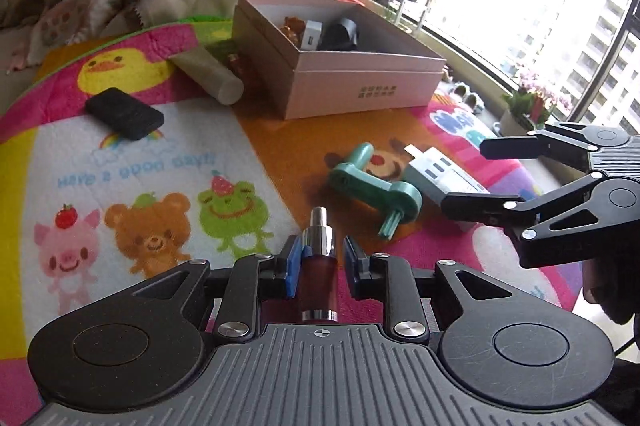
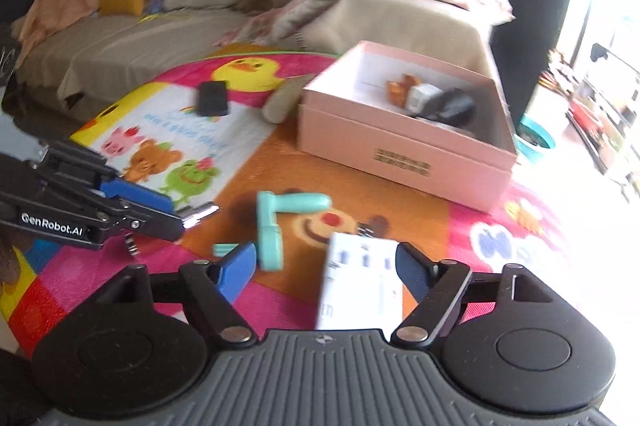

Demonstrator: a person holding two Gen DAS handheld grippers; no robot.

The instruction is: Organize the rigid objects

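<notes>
On the far left of the cartoon-printed play mat [image 1: 120, 162] a flat black rectangular case [image 1: 125, 113] lies loose, and just to its right a pale cream cylinder [image 1: 216, 82] rests on its side against the open pink cardboard box [image 1: 360, 94]. That box already holds a small brown figure, a white block and a rounded black item, so the sorting looks partly done. A teal plastic crank handle [image 1: 374, 186] and a white rectangular adapter with printed panels [image 1: 444, 174] lie on the orange patch in front of the box, apparently still to be packed.

The left gripper [image 1: 320, 258] points down at a slant over the mat, its blue pads narrowly set on a dark red bottle with a silver pump top [image 1: 319, 258]; the left pad touches it, while a small gap shows at the right one, so the grip seems loose.

The right gripper [image 2: 326, 266] also tilts downward, its jaws spread wide with the white adapter between them, the pads not pressing it. It probably needs to close before lifting toward the box.
</notes>
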